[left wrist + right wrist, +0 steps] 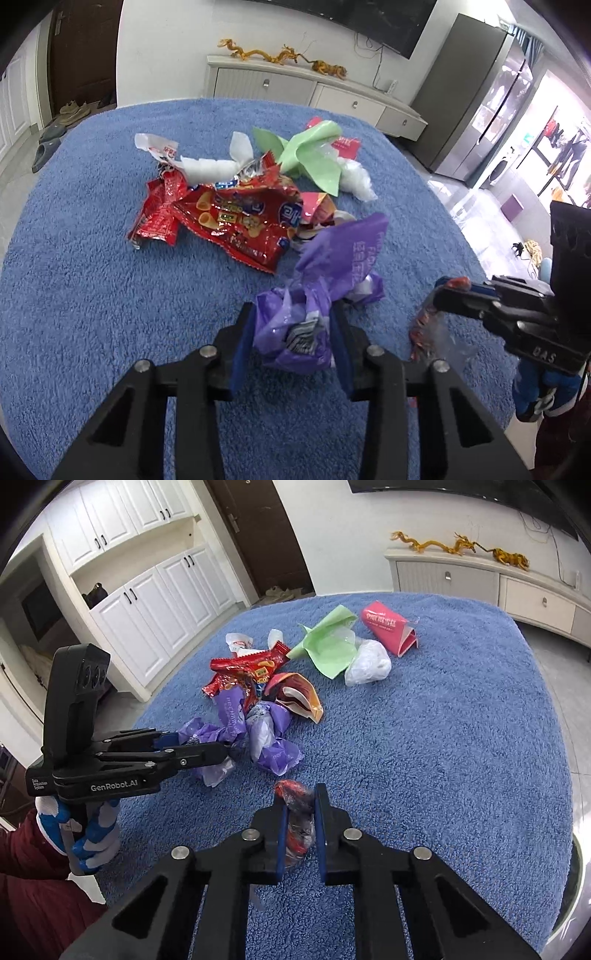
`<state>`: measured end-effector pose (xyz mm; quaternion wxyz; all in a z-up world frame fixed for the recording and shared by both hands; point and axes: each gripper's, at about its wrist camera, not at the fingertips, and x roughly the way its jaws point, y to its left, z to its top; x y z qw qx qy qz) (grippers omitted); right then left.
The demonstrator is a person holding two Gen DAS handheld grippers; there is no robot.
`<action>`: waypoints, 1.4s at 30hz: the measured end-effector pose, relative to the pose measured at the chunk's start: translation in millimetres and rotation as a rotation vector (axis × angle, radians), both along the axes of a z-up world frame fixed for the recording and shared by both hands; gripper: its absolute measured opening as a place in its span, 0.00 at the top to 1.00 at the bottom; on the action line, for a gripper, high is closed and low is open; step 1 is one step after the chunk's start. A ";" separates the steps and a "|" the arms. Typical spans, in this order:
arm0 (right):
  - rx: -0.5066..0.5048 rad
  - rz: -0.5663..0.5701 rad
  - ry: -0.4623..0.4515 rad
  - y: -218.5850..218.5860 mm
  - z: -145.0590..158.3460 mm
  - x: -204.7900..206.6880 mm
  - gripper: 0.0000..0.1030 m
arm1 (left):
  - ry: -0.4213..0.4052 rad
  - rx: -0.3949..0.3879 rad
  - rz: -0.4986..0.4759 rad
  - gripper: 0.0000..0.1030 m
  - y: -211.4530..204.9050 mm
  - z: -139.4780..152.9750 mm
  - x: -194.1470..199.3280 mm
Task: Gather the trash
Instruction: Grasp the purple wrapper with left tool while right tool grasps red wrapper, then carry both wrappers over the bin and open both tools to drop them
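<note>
**Both grippers clamped on wrappers**

The left gripper [295, 339] clamps the purple wrapper [325, 273] at the pile's near edge. The right gripper [300, 823] pinches a red-and-clear wrapper [295, 812], apart from the pile, on the blue cloth [443, 738], probably for removal.

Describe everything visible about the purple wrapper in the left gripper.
The purple wrapper is thin, glossy plastic film, crumpled into a loose bunch, with pale lettering on one raised flap and a silvery-white inner side showing in places. It sits between the blue pads of the left gripper, which press on its near end. The right wrist view shows it as several twisted purple lobes resting on the blue towel. Its far end lies against the red snack bag and the rest of the trash pile.
</note>
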<state>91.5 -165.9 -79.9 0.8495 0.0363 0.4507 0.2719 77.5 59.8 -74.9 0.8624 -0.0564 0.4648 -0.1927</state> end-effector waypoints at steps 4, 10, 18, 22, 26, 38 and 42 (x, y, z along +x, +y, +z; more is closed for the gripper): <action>0.017 -0.015 -0.050 -7.2 14.1 -6.0 0.91 | -0.032 -0.006 -0.006 0.66 2.6 11.2 -11.9; 0.019 -0.105 -0.148 -42.5 45.5 -11.7 0.91 | -0.103 -0.008 -0.020 0.66 -6.3 42.4 -17.7; -0.033 -0.338 -0.239 -142.7 74.2 -23.6 0.91 | -0.152 -0.016 -0.184 0.66 -84.8 76.7 4.5; -0.068 -0.480 -0.258 -200.7 76.1 -38.2 0.91 | -0.146 -0.016 -0.288 0.66 -146.9 82.4 19.8; -0.097 -0.608 -0.243 -253.7 64.8 -49.9 0.91 | -0.131 0.000 -0.409 0.66 -223.5 81.8 35.3; -0.067 -0.860 -0.040 -367.6 -28.7 -36.2 0.88 | 0.012 0.030 -0.605 0.61 -406.7 24.3 65.6; -0.072 -0.899 0.020 -382.3 -54.6 -31.3 0.62 | 0.069 0.042 -0.616 0.47 -432.6 -2.0 70.2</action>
